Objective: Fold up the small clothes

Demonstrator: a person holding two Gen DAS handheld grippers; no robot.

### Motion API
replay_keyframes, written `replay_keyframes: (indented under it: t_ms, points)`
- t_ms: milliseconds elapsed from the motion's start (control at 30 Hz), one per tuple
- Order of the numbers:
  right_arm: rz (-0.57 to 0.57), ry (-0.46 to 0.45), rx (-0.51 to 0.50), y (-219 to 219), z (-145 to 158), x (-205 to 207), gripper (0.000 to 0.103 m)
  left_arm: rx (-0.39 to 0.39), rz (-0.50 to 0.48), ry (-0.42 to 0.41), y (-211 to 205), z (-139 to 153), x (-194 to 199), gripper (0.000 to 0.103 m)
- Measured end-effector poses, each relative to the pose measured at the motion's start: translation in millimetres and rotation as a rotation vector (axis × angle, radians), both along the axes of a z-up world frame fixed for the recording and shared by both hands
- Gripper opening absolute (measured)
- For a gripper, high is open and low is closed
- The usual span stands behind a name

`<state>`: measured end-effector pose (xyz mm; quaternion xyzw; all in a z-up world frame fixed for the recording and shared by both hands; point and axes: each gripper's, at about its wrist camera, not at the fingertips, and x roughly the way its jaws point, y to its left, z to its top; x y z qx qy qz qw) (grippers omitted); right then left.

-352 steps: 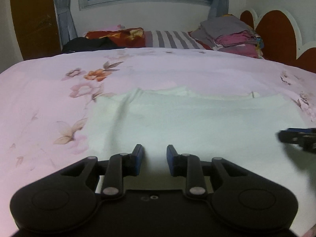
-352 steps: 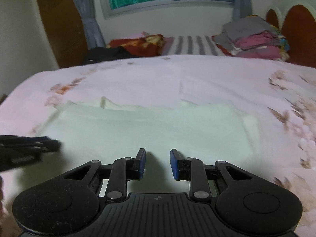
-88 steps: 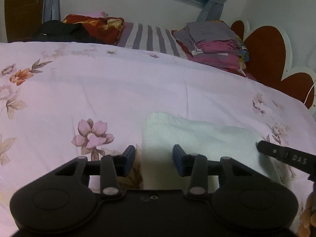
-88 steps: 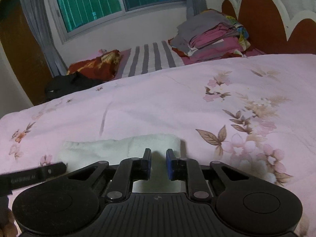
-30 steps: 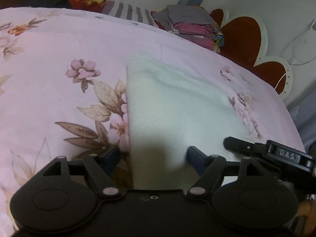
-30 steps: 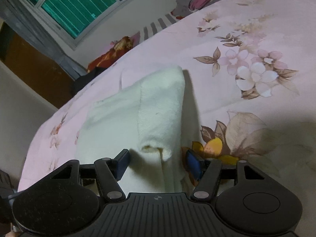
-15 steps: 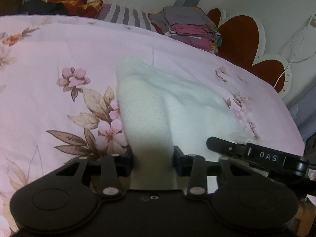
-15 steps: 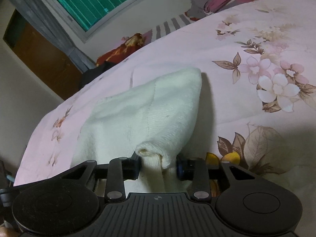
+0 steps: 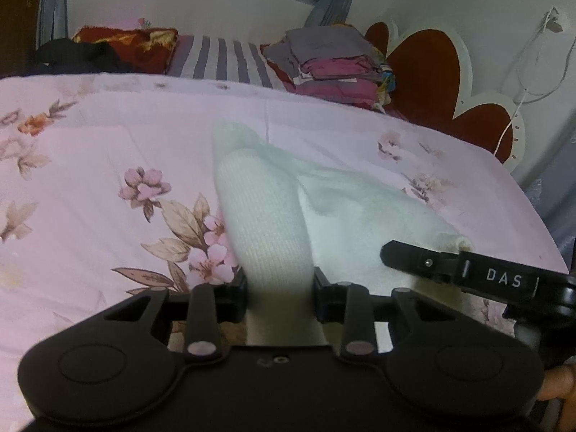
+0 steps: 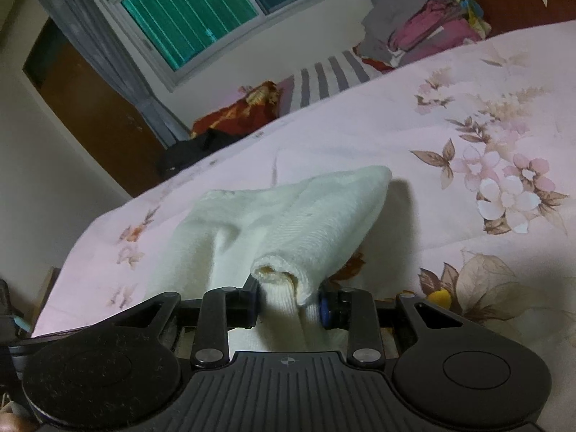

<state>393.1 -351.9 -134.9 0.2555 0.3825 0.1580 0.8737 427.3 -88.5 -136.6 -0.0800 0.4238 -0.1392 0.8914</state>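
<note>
- Left gripper (image 9: 280, 293), jaws just closing, clamps white garment (image 9: 262, 208) on floral bedspread (image 9: 90, 180).
- Right gripper (image 10: 289, 304) likewise pinches a rolled, possibly hemmed, edge (image 10: 279, 275), seen only in the right view.
- Left view alone shows headboard (image 9: 424, 61).

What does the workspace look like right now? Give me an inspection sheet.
Surface: pink floral bedspread.
Job's things: white knit garment, folded, near edge lifted off the bed.
Clutter: stack of folded clothes, striped pillow, red pillow, dark garment at the far side.
Grippers: left gripper and right gripper both shut on the garment, jaws having just closed.
Cables: white cable on the wall.
Surroundings: window, curtains, headboard.
</note>
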Motion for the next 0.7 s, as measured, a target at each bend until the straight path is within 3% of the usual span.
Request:
replay_keyframes:
  t_ms: [300, 700]
  points:
    - [0.034, -0.044, 0.043, 29.5, 31.9, -10.8, 0.03, 0.016, 0.02, -0.033, 33.1, 32.8, -17.8, 0.032]
    - [0.087, -0.077, 0.057, 138.2, 60.7, -23.4, 0.03, 0.001, 0.052, -0.049, 146.1, 51.0, -33.5, 0.032]
